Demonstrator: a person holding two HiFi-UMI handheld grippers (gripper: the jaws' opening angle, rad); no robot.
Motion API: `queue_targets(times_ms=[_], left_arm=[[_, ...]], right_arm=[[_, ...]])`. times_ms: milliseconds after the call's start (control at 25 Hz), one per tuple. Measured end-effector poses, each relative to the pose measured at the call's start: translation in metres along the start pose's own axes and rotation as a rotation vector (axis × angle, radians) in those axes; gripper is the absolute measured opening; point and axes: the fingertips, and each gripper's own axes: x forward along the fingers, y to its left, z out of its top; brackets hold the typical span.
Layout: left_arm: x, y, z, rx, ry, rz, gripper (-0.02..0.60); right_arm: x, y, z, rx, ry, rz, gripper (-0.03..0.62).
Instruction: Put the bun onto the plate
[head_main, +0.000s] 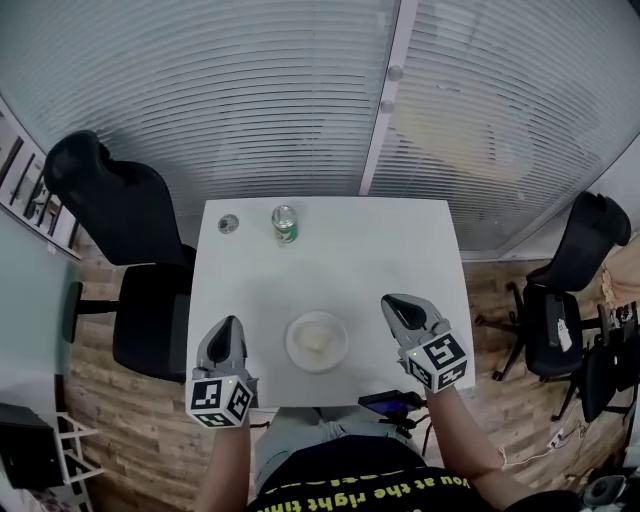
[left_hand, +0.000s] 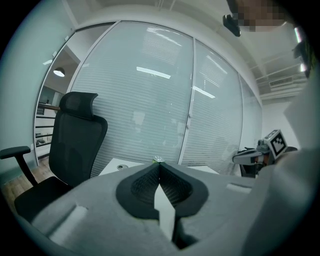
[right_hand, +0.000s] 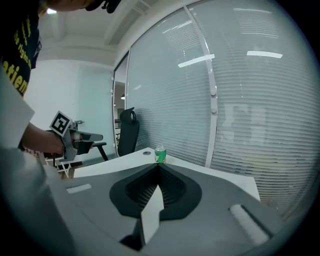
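- Bun (head_main: 316, 339): pale, lying on the white plate (head_main: 296, 353), near edge of the bench (head_main: 400, 250), between both tools; task looks done
- Left tool (head_main: 232, 323): clenched, empty, beside the plate, not touching it
- Right tool (head_main: 389, 301): clenched, empty, likewise apart from the plate
- Hazard, judged: a low sweep of either tool could catch the plate rim and push it off the near edge
- Writing: green can (head_main: 285, 224) label too small to read; yellow print on the shirt (head_main: 380, 490) upside down, partly legible
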Motion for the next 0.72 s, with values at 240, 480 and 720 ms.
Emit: queue_targets(times_ms=[240, 480, 720], left_arm=[[-0.001, -0.003, 0.01, 0.018, -0.005, -0.017, 0.0], [0.003, -0.007, 0.012, 0.031, -0.004, -0.036, 0.0], [0.005, -0.015, 0.016, 0.032, -0.013, -0.059, 0.0]], right_arm=[[-0.018, -0.01, 0.011, 0.049, -0.062, -0.032, 0.008], [-0.033, -0.02, 0.021, 0.071, -0.109, -0.073, 0.008], [-0.045, -0.026, 0.028, 0.087, -0.138, -0.1, 0.008]])
